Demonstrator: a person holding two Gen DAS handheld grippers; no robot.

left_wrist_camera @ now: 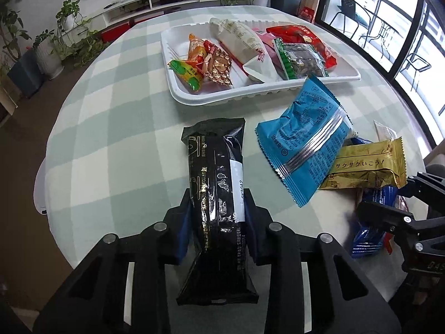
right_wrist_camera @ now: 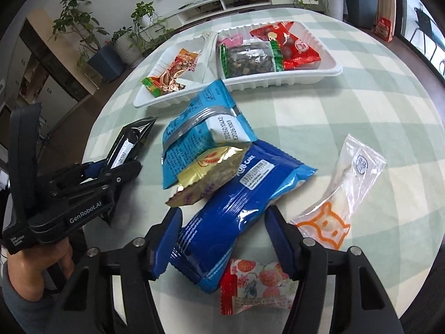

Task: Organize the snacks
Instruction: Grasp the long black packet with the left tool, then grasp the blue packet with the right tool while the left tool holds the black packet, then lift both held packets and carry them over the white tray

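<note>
Your left gripper (left_wrist_camera: 217, 208) has its fingers closed on the black pack (left_wrist_camera: 217, 183), which points toward the white tray (left_wrist_camera: 250, 98) across the table (left_wrist_camera: 111, 139). Your right gripper (right_wrist_camera: 222, 239) is spread wide around the dark blue pack (right_wrist_camera: 236, 203) — not pinching it. That pack lies under the gold pack (right_wrist_camera: 203, 178), with the light blue pack (right_wrist_camera: 200, 130) just beyond, before the tray.

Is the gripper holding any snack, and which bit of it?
The left gripper pinches the black snack packet near its lower end. The right gripper holds nothing.
</note>
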